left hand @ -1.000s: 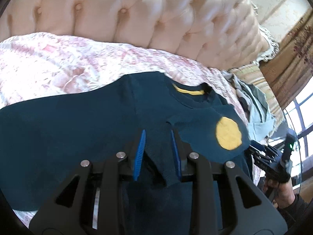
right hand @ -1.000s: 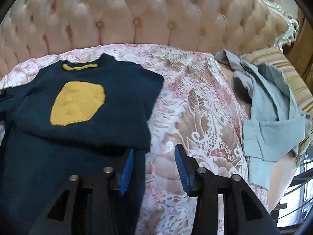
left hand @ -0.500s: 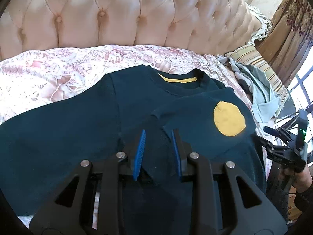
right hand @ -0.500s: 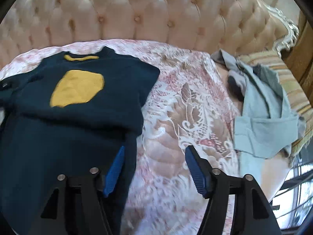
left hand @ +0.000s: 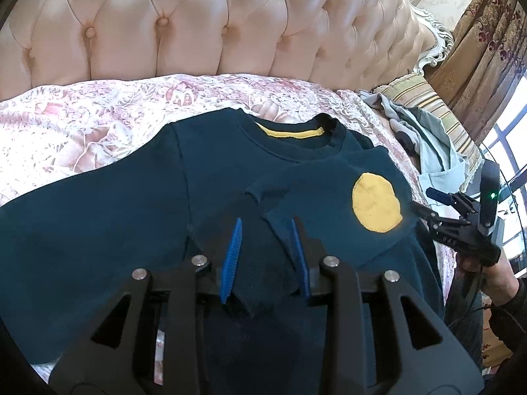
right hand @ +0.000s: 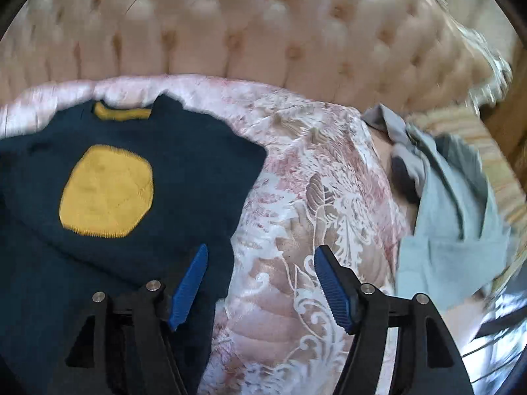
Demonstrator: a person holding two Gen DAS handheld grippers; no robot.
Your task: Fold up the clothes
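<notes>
**Sweater half folded on the bed, sleeve cuff in the left jaws**

While the dark teal sweater (left hand: 108,217) lies spread on the pink floral bedspread (left hand: 82,115), the left gripper (left hand: 266,256) has the sleeve cuff (left hand: 263,279) between its blue pads, jaws easing open a bit, cloth pinched from what I can see. That sleeve, with its yellow elbow patch (left hand: 377,202), is folded across the chest. Further right, the right gripper (right hand: 260,283) is opening wide with only bedspread between its fingers, just beside the sweater's edge. A grey-blue garment (right hand: 454,230) sits crumpled far right.

Tufted headboard (left hand: 204,26), floral bedspread (right hand: 316,197), striped pillow (left hand: 441,112), patterned curtain (left hand: 487,33)
</notes>
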